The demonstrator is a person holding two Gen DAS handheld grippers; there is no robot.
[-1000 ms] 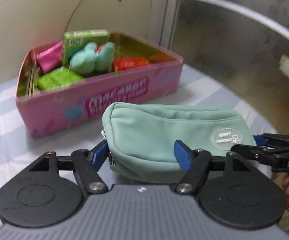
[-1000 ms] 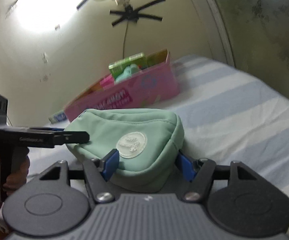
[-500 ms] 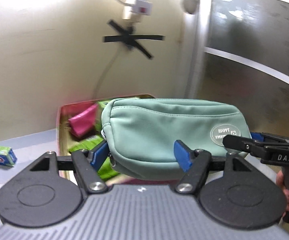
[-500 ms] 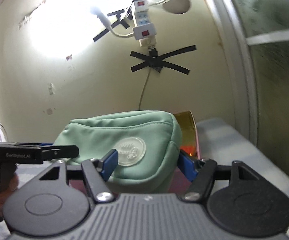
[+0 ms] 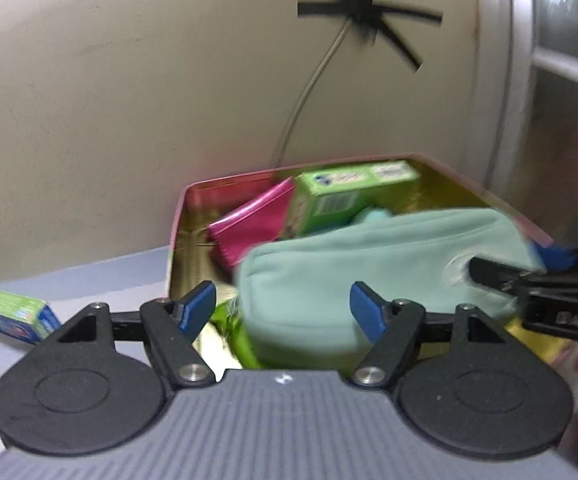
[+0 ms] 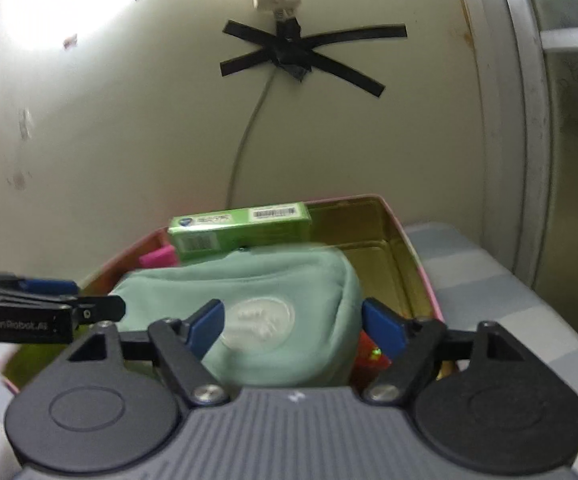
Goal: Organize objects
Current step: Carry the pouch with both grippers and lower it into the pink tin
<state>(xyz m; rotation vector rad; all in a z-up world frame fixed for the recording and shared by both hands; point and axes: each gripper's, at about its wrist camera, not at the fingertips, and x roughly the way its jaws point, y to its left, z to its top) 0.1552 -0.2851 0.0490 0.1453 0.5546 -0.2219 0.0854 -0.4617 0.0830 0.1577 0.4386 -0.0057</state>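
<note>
Nearest in the right wrist view, the right gripper point(image 6: 292, 330) has just been opening; its blue pads now stand clear of the mint pouch point(image 6: 273, 312) that sits between them, so it grips nothing; in the left wrist view the left gripper point(image 5: 282, 307) has also just been easing apart, its left pad well off the cloth and its right pad in front of the pouch's face, though the blur leaves me unable to tell whether that one touches. The pouch lies inside the pink tin point(image 6: 417, 276), resting on the packets there. Behind it stand a green carton point(image 6: 241, 230) and a pink packet point(image 5: 249, 228); another small box point(image 5: 7, 312) lies on the striped cloth outside, left of the tin. I judge the pouch light, soft and yielding, not slippery or fragile; it sags when pinched, so its two short ends are the best hold.
</note>
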